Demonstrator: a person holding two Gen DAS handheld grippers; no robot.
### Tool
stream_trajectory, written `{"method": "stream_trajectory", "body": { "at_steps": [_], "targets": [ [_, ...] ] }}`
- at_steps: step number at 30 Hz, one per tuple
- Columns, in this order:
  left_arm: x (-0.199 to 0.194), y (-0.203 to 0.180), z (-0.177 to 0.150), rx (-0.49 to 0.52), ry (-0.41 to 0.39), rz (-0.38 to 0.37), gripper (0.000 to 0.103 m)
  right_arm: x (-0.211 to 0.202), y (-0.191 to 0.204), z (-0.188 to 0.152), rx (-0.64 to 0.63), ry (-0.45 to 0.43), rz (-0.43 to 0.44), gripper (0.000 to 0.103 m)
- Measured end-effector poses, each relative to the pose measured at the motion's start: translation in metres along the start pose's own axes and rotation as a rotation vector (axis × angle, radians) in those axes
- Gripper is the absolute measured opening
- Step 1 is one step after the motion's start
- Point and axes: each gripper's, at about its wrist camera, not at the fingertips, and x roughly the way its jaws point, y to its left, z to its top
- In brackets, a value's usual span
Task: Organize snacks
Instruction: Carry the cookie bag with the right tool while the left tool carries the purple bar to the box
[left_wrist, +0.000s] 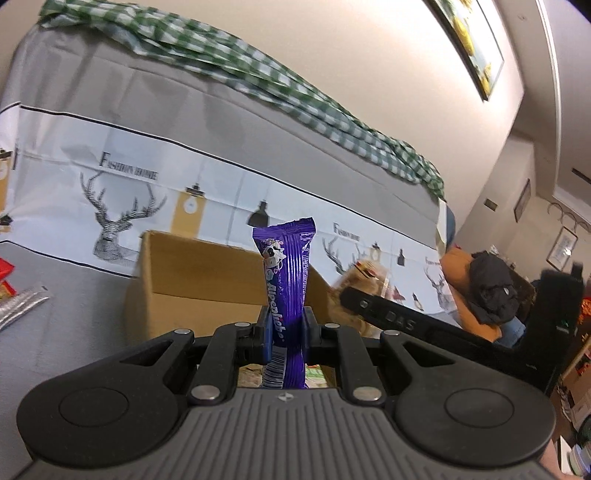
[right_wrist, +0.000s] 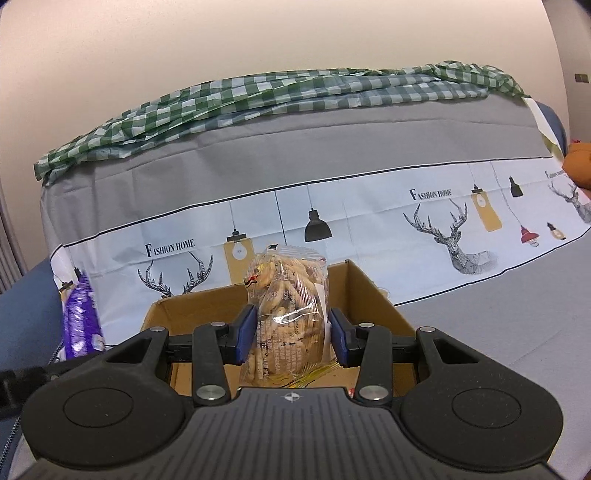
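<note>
Right gripper (right_wrist: 290, 332) clamps cookie bag (right_wrist: 288, 317) above cardboard box (right_wrist: 373, 295).

Room interior: cream walls, draped grey furniture.

Grey cover (right_wrist: 332, 155) with white printed band (right_wrist: 369, 206) of deer heads, pendant lamps and "FASHION HOME" lettering; green-and-white checked cloth (right_wrist: 280, 88) bunched along its top edge. Plain cream wall (right_wrist: 258, 33) behind. Framed picture (left_wrist: 469, 40) high on wall; smaller frames (left_wrist: 561, 247) on far right wall.

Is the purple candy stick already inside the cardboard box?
No. The purple candy stick stands upright between the left gripper fingers, above the cardboard box.
</note>
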Motion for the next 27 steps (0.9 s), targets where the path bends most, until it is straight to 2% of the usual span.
{"method": "stream_trajectory", "body": {
  "at_steps": [4,10,27],
  "targets": [
    [0.004,-0.006,-0.002,0.031,0.004,-0.023,0.016,0.0,-0.001,0.001,-0.002,-0.004,-0.01,0.044],
    [0.013,-0.002,-0.005,0.035,0.018,-0.009,0.016,0.0,-0.004,0.001,0.004,-0.001,-0.024,0.044],
    [0.021,-0.013,-0.01,0.081,0.025,-0.025,0.016,-0.003,-0.001,0.001,-0.002,-0.012,-0.025,0.044]
  ]
}}
